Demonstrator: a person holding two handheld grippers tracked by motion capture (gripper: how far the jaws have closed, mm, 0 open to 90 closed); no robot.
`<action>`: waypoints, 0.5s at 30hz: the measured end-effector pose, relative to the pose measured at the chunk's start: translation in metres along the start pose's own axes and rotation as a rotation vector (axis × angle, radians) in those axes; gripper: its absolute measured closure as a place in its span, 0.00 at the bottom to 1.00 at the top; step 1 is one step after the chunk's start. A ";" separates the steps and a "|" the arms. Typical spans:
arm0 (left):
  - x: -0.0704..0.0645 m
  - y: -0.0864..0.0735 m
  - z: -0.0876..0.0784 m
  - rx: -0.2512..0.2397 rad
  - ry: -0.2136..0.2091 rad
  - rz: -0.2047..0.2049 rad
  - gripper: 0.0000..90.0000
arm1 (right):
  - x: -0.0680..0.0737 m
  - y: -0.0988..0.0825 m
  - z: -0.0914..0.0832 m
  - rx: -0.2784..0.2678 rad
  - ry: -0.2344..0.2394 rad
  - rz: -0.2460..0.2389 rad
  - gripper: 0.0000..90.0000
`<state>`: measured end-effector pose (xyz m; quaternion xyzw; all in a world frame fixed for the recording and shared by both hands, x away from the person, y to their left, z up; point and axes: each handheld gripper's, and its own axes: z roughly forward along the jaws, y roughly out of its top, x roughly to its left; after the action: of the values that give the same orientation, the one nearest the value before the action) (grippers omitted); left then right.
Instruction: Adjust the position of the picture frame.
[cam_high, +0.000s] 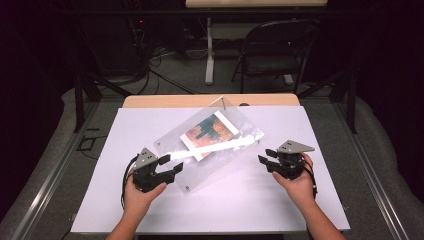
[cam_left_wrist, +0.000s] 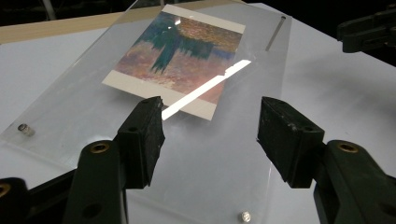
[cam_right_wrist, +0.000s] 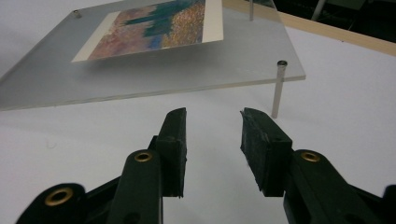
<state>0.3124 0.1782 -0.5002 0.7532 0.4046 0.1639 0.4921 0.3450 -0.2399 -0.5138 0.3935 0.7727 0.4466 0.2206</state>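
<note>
The clear acrylic frame lies on the white table, its print bearing no readable writing. The right gripper view shows a metal standoff post raising one corner. Left tool and right tool gape apart, holding nothing.

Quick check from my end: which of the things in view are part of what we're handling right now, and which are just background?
In the job:
- clear picture frame, one side propped on a metal post
- picture inside it
- left gripper, open
- right gripper, open

Just lying about:
- white table top
- folding chair
- floor cables
</note>
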 end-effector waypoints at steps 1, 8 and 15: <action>-0.001 0.001 0.002 0.000 -0.006 0.000 0.48 | -0.002 0.001 0.002 -0.004 -0.006 -0.005 0.68; -0.015 -0.004 0.018 0.053 -0.060 0.013 0.62 | -0.015 0.005 0.018 0.010 -0.035 -0.001 0.74; -0.023 -0.012 0.019 0.065 -0.071 0.025 0.78 | -0.029 -0.003 0.037 0.021 -0.074 0.003 0.78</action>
<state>0.3049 0.1510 -0.5163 0.7790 0.3828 0.1300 0.4793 0.3862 -0.2449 -0.5351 0.4133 0.7680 0.4238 0.2443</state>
